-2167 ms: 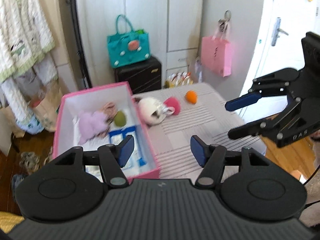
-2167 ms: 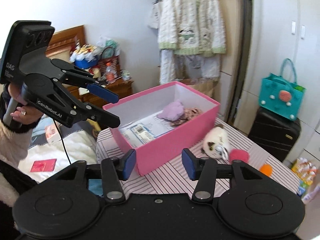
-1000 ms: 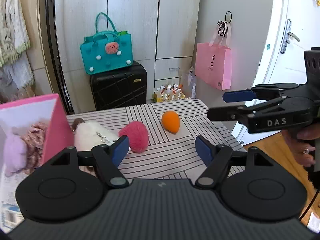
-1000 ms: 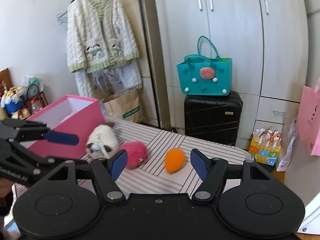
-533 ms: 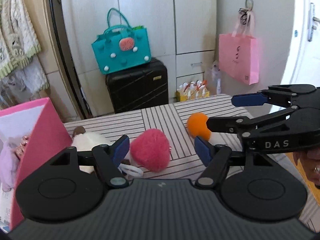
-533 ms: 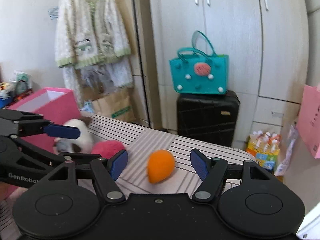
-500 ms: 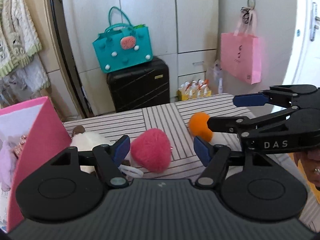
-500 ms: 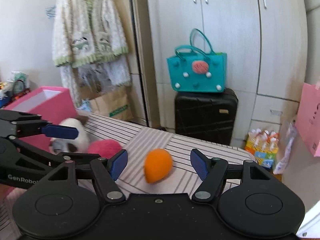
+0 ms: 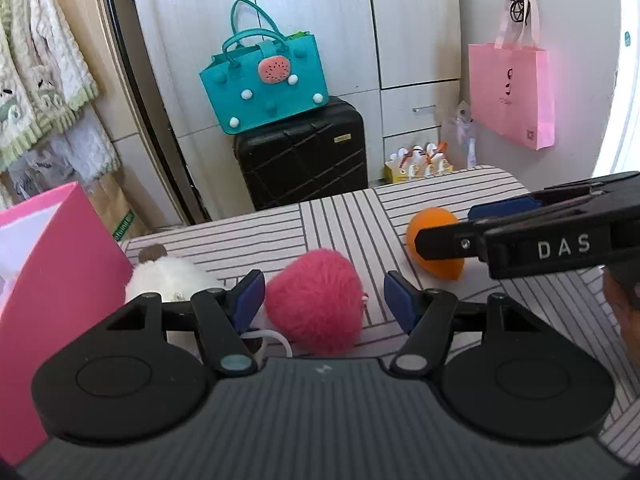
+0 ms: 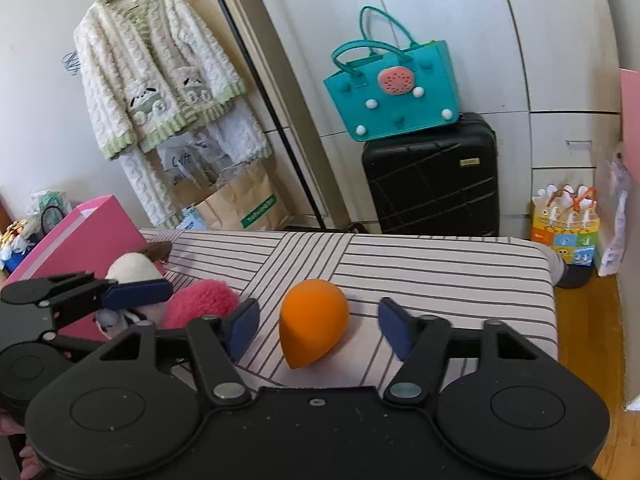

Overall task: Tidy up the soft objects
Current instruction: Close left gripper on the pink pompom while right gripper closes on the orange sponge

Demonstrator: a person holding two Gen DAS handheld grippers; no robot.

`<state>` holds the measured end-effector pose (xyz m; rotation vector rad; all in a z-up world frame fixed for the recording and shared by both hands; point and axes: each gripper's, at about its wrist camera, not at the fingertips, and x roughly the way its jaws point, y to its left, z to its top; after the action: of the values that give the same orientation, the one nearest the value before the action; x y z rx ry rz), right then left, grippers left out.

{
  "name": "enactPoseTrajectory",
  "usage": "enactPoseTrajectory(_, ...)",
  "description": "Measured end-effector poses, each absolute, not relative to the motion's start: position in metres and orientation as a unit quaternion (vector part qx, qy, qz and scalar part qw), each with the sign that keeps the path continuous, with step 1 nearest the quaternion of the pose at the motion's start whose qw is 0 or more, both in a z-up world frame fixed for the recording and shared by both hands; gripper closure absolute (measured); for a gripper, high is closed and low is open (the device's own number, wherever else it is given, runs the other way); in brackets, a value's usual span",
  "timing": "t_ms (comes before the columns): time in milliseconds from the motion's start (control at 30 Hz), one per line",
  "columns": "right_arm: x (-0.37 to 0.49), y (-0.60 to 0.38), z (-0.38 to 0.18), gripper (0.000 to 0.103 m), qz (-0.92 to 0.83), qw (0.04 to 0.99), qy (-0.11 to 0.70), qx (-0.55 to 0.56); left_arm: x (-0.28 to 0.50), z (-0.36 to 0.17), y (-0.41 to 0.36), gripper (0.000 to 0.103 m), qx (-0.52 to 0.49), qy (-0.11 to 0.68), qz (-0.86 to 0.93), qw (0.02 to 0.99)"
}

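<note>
Since a second ago both spread claws, left claw (image 9: 324, 296) and right claw (image 10: 318, 326), are brought around the fluffy pink pompom (image 9: 316, 300) and the orange teardrop sponge (image 10: 312, 326) on the striped bench (image 10: 440, 268), so grasps are judged imminent.

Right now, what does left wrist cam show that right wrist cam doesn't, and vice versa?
Left wrist only: the whole pink paper bag hanging on the wall, and the pink fluffy ball sitting between the open left tool.

Right wrist only: the full knitted cardigan on its hanger, and the orange sponge between the open right tool.

Both: striped table, white plush, pink box, teal bag, black suitcase.
</note>
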<state>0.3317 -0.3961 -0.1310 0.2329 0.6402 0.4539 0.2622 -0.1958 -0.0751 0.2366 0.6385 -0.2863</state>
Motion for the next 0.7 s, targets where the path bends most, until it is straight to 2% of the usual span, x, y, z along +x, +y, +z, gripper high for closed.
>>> enactPoseTrajectory(33,0.332,-0.395,-0.131,0.049,0.224,0.917,0.312,0.112,0.263,-0.075,-0.197,0.038,0.118,0.311,-0.137,0.933)
enactPoseTrajectory(100,0.334,-0.394,-0.133,0.059,0.229,0.914,0.318,0.107,0.264,-0.076,-0.199,0.038,0.127,0.308,-0.130,0.934)
enactPoseTrajectory(433,0.317,-0.396,-0.125,0.061,0.227,0.923,0.296,0.092,0.264,-0.082,-0.206,0.038,0.144,0.311,-0.121,0.931)
enactPoseTrajectory(467,0.315,-0.396,-0.124,0.061,0.223,0.925,0.295,0.087,0.265,-0.082,-0.207,0.049,0.144,0.312,-0.122,0.931)
enactPoseTrajectory(500,0.312,-0.397,-0.123,0.061,0.218,0.926,0.295,0.083,0.265,-0.082,-0.207,0.054,0.142,0.313,-0.122,0.931)
enactPoseTrajectory(700,0.299,-0.402,-0.123,0.061,0.199,0.928,0.304,0.085,0.268,-0.084,-0.205,0.065,0.137,0.326,-0.119,0.928)
